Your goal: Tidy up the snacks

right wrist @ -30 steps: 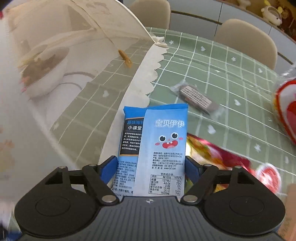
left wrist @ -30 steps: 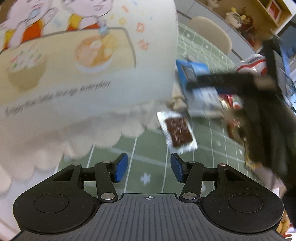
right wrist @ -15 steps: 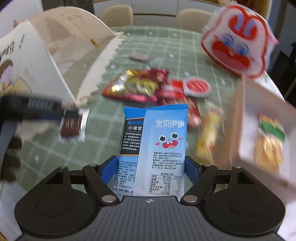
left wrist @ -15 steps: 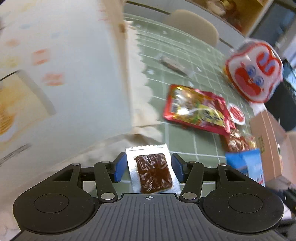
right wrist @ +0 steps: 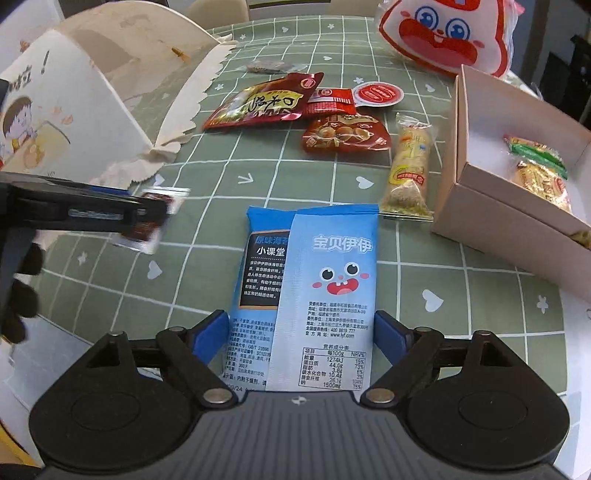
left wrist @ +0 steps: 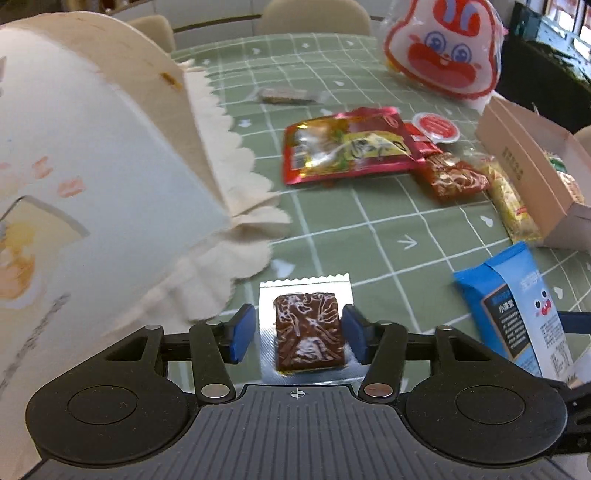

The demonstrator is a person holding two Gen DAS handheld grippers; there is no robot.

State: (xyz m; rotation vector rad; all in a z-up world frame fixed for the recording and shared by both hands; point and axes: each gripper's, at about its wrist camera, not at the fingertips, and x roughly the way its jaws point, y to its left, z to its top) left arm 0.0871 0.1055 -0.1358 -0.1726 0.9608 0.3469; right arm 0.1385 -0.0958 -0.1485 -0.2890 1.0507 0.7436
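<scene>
My left gripper [left wrist: 298, 333] is shut on a small clear packet with a brown block inside [left wrist: 308, 330], held above the green checked tablecloth; it also shows at the left of the right wrist view [right wrist: 147, 221]. My right gripper [right wrist: 301, 334] is shut on a blue snack packet with a cartoon face [right wrist: 314, 280], also seen at the right of the left wrist view [left wrist: 517, 314]. An open cardboard box [right wrist: 480, 155] at the right holds yellow and green snacks [right wrist: 539, 170].
A large cream paper bag with cartoon prints [left wrist: 92, 166] lies open at the left. Red snack packets [right wrist: 258, 103], a red round cup lid [right wrist: 376, 94], a yellow bar [right wrist: 408, 162] and a rabbit-face bag [right wrist: 443, 33] lie on the table [right wrist: 406, 258].
My left gripper took hold of the brown block packet and lifted it. Both grippers swung right, away from the paper bag toward the snacks and the box.
</scene>
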